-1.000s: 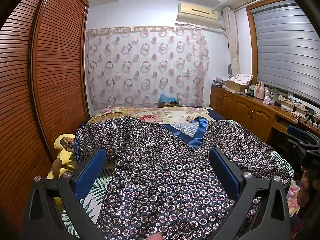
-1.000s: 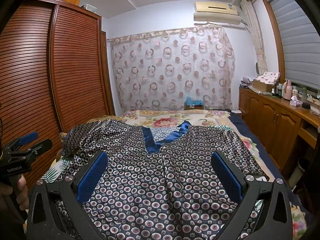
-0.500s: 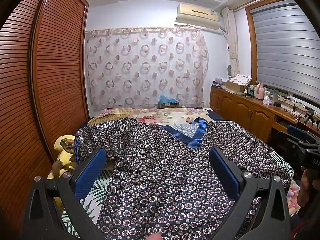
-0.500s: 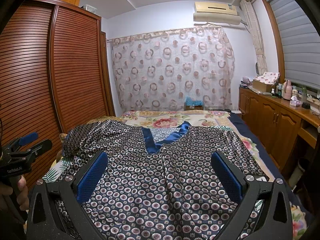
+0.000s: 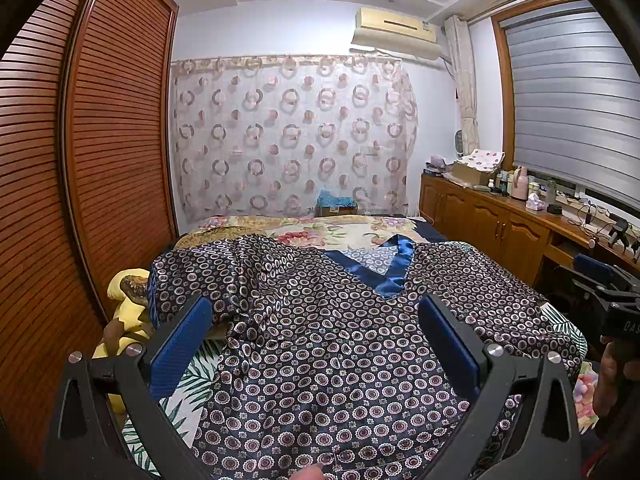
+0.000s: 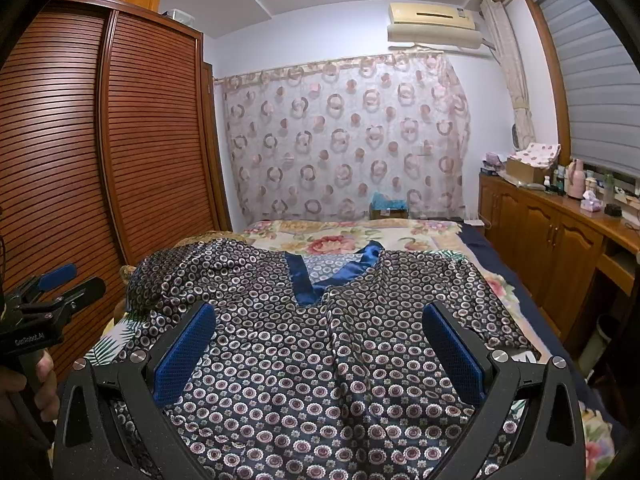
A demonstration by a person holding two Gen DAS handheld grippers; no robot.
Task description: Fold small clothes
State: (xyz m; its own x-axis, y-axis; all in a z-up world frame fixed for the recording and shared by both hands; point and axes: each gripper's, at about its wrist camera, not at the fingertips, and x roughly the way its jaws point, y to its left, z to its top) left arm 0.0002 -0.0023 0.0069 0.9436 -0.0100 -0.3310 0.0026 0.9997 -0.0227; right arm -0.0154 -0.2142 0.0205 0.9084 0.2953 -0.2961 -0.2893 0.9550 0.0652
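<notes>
A dark navy satin shirt (image 5: 320,340) with a circle print and a blue V-neck trim (image 5: 390,270) lies spread flat on the bed, neck away from me. It also shows in the right wrist view (image 6: 320,340). My left gripper (image 5: 316,316) is open and empty, held above the shirt's lower left part. My right gripper (image 6: 320,320) is open and empty, held above the shirt's lower middle. The left gripper also shows at the left edge of the right wrist view (image 6: 52,292). The right gripper shows at the right edge of the left wrist view (image 5: 604,292).
The bed has a floral cover (image 6: 352,240) and a leaf-print sheet (image 5: 180,392). A slatted wooden wardrobe (image 5: 80,184) stands close on the left. A yellow soft toy (image 5: 124,312) lies between bed and wardrobe. Wooden cabinets (image 6: 560,240) with bottles run along the right.
</notes>
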